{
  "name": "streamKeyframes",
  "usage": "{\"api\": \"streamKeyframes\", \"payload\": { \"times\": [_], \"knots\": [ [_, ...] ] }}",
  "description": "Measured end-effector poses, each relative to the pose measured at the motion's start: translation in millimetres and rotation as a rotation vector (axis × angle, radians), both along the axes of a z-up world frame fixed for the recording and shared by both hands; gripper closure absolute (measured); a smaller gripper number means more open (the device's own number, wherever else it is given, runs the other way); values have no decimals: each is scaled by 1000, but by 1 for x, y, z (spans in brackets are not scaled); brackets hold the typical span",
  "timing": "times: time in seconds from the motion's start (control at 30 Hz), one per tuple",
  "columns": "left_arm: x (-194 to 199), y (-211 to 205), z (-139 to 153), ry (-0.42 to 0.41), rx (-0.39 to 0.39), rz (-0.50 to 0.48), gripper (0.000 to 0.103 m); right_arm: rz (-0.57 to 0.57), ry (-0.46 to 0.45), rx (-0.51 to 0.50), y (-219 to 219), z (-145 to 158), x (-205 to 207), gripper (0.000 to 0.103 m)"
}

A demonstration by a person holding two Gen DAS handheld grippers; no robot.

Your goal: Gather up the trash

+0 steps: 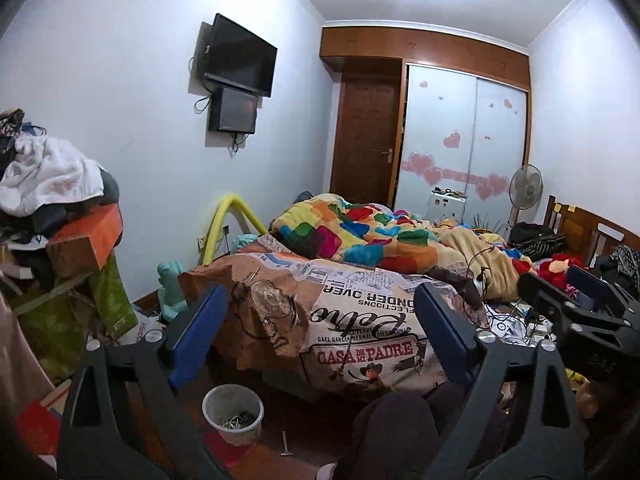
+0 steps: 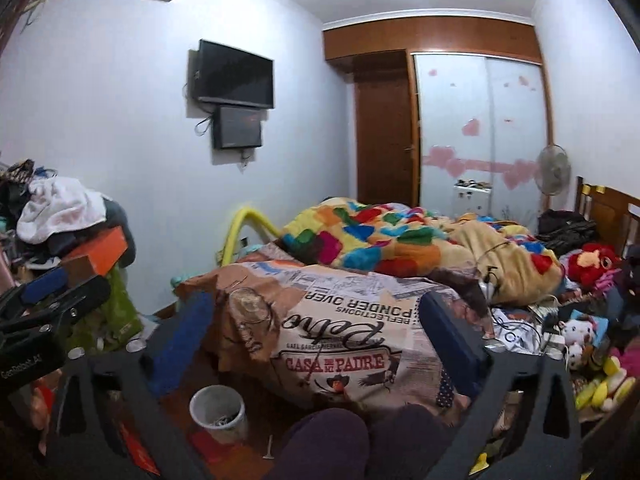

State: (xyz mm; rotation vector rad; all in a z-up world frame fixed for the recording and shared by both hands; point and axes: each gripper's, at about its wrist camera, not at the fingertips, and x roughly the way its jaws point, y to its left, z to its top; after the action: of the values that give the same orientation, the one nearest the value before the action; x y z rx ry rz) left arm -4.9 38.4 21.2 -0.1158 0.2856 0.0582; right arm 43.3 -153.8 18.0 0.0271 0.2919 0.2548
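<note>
A white waste bin [image 1: 233, 408] [image 2: 218, 412] stands on the wooden floor at the foot of the bed, with a little dark and pale litter inside. Just right of it on the floor lies a small white razor-like item [image 1: 286, 444] [image 2: 269, 450]. My left gripper [image 1: 320, 332] is open, its blue pads wide apart and nothing between them. It hangs above the bin and faces the bed. My right gripper [image 2: 316, 344] is open and empty too, held level beside the left one. Each gripper shows at the edge of the other's view: right gripper [image 1: 560, 286], left gripper [image 2: 68, 286].
The bed [image 1: 360, 320] carries a printed cover, a patchwork blanket [image 1: 360, 232], cables and plush toys [image 2: 588, 264]. A pile of clothes and boxes [image 1: 60, 216] rises at the left. A person's dark-trousered knees [image 2: 328, 440] are at the bottom. A fan [image 1: 526, 190] stands by the wardrobe.
</note>
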Motion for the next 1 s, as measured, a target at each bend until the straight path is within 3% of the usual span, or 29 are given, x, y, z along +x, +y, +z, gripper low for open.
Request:
{"api": "streamKeyframes", "payload": {
  "times": [1.0],
  "knots": [
    [-17, -5, -13, 15, 9, -4, 8, 4, 18, -5, -9, -9, -23, 0]
  ]
}}
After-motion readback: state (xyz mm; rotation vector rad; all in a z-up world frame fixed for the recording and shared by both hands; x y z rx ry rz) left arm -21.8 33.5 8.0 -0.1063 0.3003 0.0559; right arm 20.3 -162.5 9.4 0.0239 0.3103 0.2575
